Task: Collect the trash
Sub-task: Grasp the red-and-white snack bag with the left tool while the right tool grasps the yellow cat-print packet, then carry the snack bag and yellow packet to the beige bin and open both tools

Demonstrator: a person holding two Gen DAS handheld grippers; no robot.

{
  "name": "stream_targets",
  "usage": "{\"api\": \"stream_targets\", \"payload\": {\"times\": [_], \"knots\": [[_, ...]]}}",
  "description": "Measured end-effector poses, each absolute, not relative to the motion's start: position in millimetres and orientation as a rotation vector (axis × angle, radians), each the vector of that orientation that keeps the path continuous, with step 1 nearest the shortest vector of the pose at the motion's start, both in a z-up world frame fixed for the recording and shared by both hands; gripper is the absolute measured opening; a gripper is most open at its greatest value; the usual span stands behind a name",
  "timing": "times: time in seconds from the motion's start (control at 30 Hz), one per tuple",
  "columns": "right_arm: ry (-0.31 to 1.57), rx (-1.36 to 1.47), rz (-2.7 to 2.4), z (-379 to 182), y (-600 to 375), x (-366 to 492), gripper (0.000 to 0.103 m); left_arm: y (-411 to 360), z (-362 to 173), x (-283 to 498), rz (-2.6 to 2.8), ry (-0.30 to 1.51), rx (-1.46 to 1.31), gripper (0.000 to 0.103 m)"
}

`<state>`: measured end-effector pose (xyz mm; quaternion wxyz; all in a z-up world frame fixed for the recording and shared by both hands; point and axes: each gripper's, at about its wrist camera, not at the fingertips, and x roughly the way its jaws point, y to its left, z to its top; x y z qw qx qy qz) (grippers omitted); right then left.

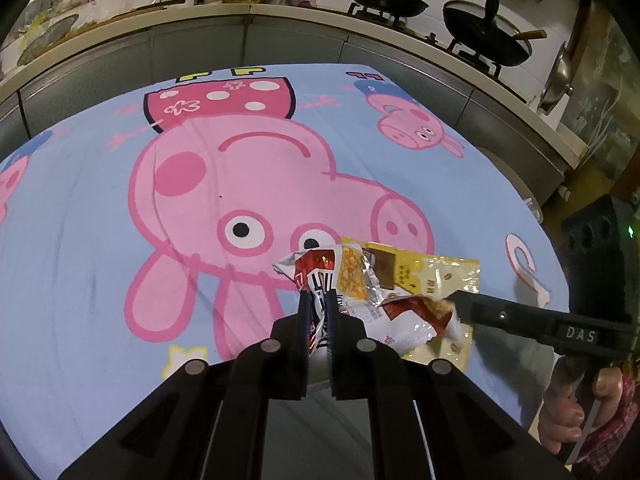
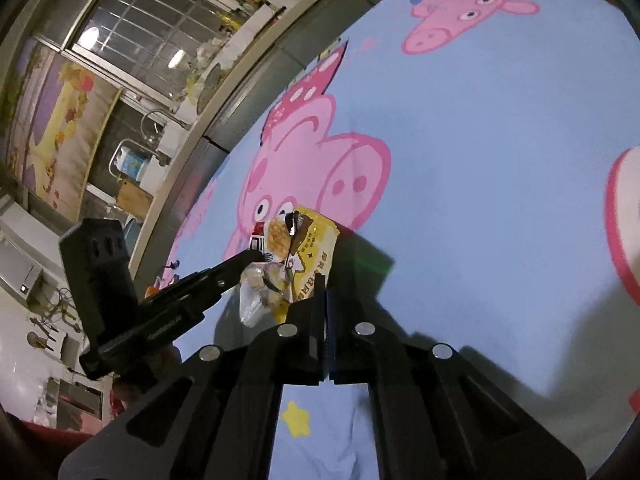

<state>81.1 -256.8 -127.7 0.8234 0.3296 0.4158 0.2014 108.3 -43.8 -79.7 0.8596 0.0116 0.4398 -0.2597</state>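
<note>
Nearest the left wrist camera, the left gripper (image 1: 318, 300) has its jaws drawn almost together on the edge of a crumpled red-and-white snack wrapper (image 1: 352, 280), which bulges out ahead and to the right of the fingers. The right gripper (image 2: 322, 284) comes in from the side, its jaws closed to a thin gap on the lower edge of a flat yellow wrapper (image 2: 316, 248); in the left view that wrapper (image 1: 436, 276) lies partly under the crumpled one. Both pieces sit together near the front edge of the worktop, over the blue cartoon-pig cloth (image 1: 100, 208); whether either is lifted clear of the cloth cannot be determined. Judgement: the two wrappers are held side by side so the litter can be gathered as one bundle. No bin is in view. Thin foil may slip from so narrow a pinch. Pans (image 1: 384, 0) stand on the stove behind.
</note>
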Motion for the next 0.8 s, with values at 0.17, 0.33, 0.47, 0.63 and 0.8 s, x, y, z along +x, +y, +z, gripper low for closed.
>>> {"api": "stream_targets", "payload": {"times": [0.17, 0.33, 0.47, 0.63, 0.8], "knots": [[0.814, 0.685, 0.348, -115, -282, 61, 0.001, -56, -65, 100, -0.592, 0.886, 0.037, 0.007], [0.748, 0.717, 0.289, -108, -313, 45, 0.001, -86, -48, 97, -0.647, 0.864, 0.063, 0.007], [0.696, 0.724, 0.245, -105, -335, 31, 0.001, -119, -38, 101, -0.687, 0.865, 0.099, 0.007], [0.633, 0.795, 0.160, -112, -383, 19, 0.001, -181, -25, 110, -0.760, 0.855, 0.178, 0.007], [0.538, 0.876, 0.063, -112, -448, 11, 0.001, -255, -14, 126, -0.840, 0.839, 0.252, 0.007]]}}
